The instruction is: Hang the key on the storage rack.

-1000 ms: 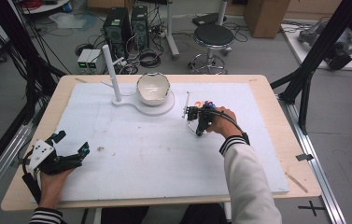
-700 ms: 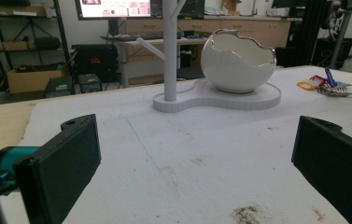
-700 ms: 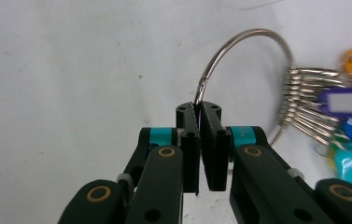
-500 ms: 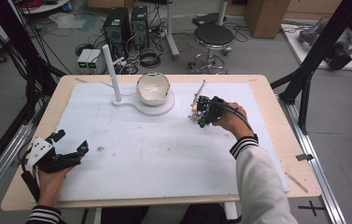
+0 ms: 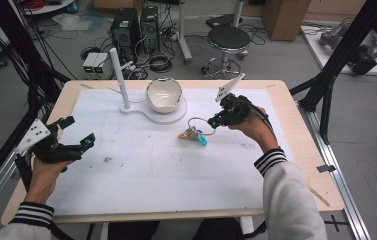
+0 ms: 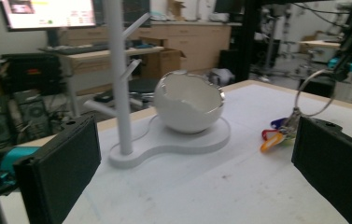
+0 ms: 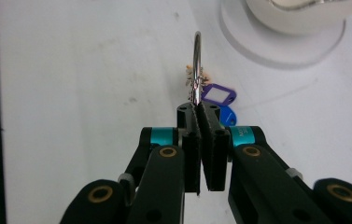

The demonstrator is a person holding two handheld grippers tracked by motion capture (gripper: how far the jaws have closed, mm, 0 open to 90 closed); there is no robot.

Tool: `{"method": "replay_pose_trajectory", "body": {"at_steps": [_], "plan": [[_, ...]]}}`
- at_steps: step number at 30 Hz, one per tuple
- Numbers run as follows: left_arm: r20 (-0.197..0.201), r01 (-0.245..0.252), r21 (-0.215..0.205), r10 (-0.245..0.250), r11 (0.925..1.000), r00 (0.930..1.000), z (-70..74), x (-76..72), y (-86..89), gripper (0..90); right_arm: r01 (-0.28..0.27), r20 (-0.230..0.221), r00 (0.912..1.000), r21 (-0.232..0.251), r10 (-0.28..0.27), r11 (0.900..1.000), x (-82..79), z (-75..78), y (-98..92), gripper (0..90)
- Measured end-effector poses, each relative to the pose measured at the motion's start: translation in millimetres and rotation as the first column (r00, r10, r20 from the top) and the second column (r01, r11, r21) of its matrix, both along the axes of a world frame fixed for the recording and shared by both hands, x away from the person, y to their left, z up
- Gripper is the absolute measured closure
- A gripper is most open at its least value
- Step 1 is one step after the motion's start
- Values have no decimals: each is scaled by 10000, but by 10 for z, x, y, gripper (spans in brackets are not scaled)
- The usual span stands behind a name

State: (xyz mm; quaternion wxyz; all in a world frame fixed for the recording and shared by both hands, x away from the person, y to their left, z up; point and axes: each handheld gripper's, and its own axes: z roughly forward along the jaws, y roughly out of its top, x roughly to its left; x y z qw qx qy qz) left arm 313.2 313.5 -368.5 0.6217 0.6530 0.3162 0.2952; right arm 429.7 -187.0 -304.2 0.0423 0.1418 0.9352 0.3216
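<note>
My right hand-held gripper (image 5: 215, 121) is clenched on the metal key ring (image 7: 196, 70), pinching it at the jaw tips. The ring stands edge-on above my jaws in the right gripper view, and the coloured key tags (image 5: 194, 136) hang from it, orange and blue in the high view, with their lower ends at or just over the white mat (image 5: 146, 170); I cannot tell if they touch. The ring sits right of centre on the bench (image 5: 296, 125), near the white stand base (image 5: 168, 116), apart from it. The cracked white bowl (image 5: 164, 94) rests on that base, with the white post (image 5: 119, 77) and its 2 pegs beside it. Open mat lies in front of the tags and across to the left. My left hand-held gripper (image 5: 76, 135) is released, jaws wide with nothing between, hovering at the bench's left edge, well apart from the stand. In the left gripper view the ring (image 6: 314, 91) hangs at far right.
</note>
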Motion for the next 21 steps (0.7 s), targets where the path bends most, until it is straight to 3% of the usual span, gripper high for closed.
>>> {"method": "replay_pose_trajectory", "body": {"at_steps": [3, 8, 15, 18, 21], "plan": [[-33, 775, 195, -775, 9968, 9970, 177, 86, -88, 17, -202, 32, 9998, 566, 200, 9982, -44, 56, -11, 887], [-37, 1951, 590, -1952, 9790, 9808, 434, 223, -298, 17, -480, 217, 9987, 1390, 454, 9891, -105, 116, -35, 886], [-351, 3132, 1073, -3112, 9436, 9497, 687, 415, -602, 17, -1017, 324, 9948, 2427, 967, 9648, -188, 155, -43, 886], [-603, 3622, 1248, -3574, 9237, 9320, 760, 481, -726, 17, -1208, 429, 9926, 2782, 1133, 9529, -213, 156, -40, 886], [-880, 4030, 1409, -3940, 9043, 9149, 803, 540, -856, 17, -1341, 435, 9910, 2906, 1269, 9474, -243, 159, -20, 886]]}}
